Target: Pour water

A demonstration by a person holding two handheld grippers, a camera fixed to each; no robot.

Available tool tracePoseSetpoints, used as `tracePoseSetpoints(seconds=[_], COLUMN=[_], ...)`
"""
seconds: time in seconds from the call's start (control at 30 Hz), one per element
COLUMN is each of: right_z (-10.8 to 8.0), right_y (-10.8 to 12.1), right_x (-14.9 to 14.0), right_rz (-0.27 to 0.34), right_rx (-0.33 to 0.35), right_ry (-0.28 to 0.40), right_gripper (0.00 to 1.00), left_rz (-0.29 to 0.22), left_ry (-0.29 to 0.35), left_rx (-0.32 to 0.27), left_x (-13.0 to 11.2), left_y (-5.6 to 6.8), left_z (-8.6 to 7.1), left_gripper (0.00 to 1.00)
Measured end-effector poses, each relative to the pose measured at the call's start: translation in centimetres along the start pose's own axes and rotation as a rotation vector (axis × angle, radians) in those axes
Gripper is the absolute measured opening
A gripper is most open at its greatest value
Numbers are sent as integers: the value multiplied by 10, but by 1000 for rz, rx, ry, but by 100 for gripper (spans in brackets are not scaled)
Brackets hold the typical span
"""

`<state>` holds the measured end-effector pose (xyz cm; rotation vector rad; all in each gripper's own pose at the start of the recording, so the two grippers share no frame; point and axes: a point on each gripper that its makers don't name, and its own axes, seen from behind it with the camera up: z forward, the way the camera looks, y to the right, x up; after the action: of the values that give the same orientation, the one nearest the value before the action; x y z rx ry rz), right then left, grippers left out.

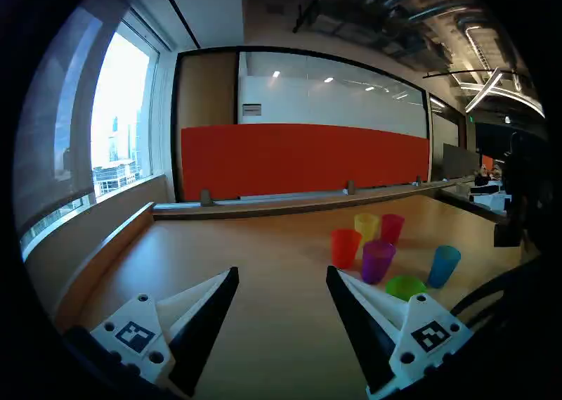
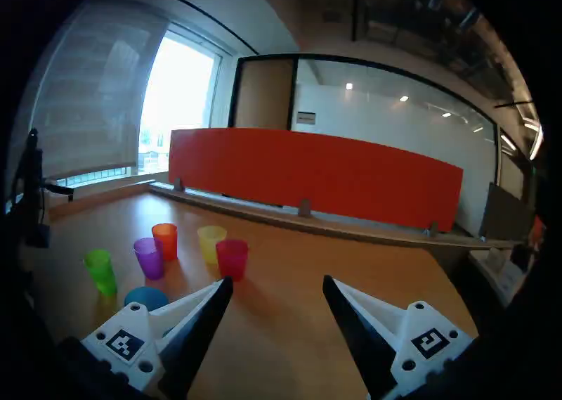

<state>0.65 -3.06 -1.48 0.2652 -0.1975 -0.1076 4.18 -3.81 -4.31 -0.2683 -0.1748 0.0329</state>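
**Tool state:** both wide open, nothing held. The left tool (image 1: pixel 282 269) and right tool (image 2: pixel 277 279) hover over the counter (image 1: pixel 211 245), fingers pointing fwd.

**Key relation:** the six-cup cluster sits between the two tools. Ref. = purple cup (image 1: pixel 377 261).
- In the left gripper view, the cluster lies fwd and right of the tool.
- In the right gripper view, it lies fwd and left.
- Green cup (image 1: pixel 405 286): just beside the purple cup, partly behind the left tool's right finger, so prob. nearest that tool.
- Blue cup (image 2: pixel 146 298): near the purple cup, partly behind the right tool's left finger, so prob. nearest that tool.
- Orange cup (image 1: pixel 345 247): just beside the purple cup.
- Yellow cup (image 1: pixel 366 226) and red cup (image 1: pixel 391 228): beyond the purple cup, toward the red divider panel (image 1: pixel 302 157).

**Axis:** all cups upright, long axis vertical. A side-on grasp w/ level fingers should suit.

**Materials:**
- Cups: tapered, smooth, translucent coloured plastic, open rims.
- Water level: cannot tell.
- Counter: smooth wood-look surface w/ a soft sheen
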Motion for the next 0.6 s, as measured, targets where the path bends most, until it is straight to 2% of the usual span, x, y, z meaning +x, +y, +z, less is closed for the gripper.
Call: tracePoseSetpoints(seconds=[0.2, 0.4, 0.6], right_z=[1, -3, -6], right_y=[13, 27, 32], right_x=[12, 30, 40], right_rz=[29, 29, 43], right_rx=[-65, -144, -198], right_ry=[39, 90, 123], right_gripper=[99, 99, 99], left_rz=[-7, -31, -57], left_ry=[46, 102, 148], left_rx=[37, 68, 104], left_x=[15, 34, 44], left_y=[-6, -9, -13], left_z=[0, -1, -1], left_gripper=[92, 92, 92])
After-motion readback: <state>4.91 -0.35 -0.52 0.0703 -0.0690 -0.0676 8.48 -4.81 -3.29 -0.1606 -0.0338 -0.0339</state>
